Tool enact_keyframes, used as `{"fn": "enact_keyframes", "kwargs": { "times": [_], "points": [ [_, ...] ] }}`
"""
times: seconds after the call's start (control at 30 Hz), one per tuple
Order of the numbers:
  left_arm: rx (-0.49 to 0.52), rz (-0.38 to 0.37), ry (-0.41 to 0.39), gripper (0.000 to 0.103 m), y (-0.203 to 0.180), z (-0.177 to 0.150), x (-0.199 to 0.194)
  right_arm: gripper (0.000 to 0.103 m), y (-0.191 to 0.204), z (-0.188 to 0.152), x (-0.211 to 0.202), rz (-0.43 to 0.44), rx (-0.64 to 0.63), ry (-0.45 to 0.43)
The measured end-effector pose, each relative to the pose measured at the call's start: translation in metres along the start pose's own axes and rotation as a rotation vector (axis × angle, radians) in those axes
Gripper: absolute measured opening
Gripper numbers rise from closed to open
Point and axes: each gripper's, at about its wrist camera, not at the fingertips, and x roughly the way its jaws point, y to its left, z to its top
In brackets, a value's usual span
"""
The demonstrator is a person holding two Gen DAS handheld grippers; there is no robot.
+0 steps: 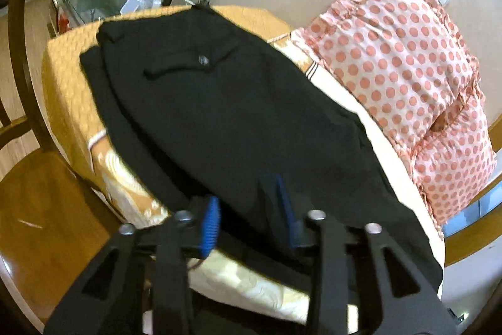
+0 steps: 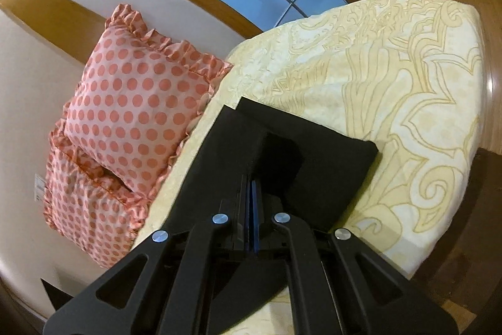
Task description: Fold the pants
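Bedspread (image 2: 408, 83) partly hidden by black pants (image 1: 219, 102); left jaws apart, right jaws together.

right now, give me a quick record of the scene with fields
surface: bed with cream patterned cover
garment: black pants lying along the bed, back pocket button facing up
pillows: two polka-dot pillows by the wall, beside the pants
left claw: open, pads apart over the pants
right claw: shut on the pants' leg end

Matt black cloth pants (image 1: 238, 115), glossy wooden floor (image 1: 40, 209).
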Motion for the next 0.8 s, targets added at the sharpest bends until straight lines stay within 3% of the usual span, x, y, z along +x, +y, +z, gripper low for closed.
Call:
{"fn": "enact_keyframes", "kwargs": {
  "times": [0.13,0.2,0.3,0.53,0.8],
  "points": [
    [0.007,-0.011,-0.005,0.035,-0.007,0.006,0.004,0.001,0.012,0.007,-0.018,0.069,-0.012,-0.059],
    [0.024,-0.01,0.0,0.033,-0.007,0.004,0.004,0.001,0.014,0.006,-0.025,0.0,-0.049,-0.077],
    [0.028,-0.003,0.012,0.026,-0.005,0.002,0.006,0.001,-0.013,0.001,-0.017,-0.052,0.029,-0.017],
    [0.026,-0.008,0.023,0.025,0.004,0.002,0.001,0.001,-0.011,-0.004,-0.032,-0.024,0.015,-0.063],
    [0.074,-0.015,0.03,0.006,0.012,-0.002,-0.002,0.001,-0.012,-0.015,-0.049,-0.048,-0.021,-0.113]
  ]
}}
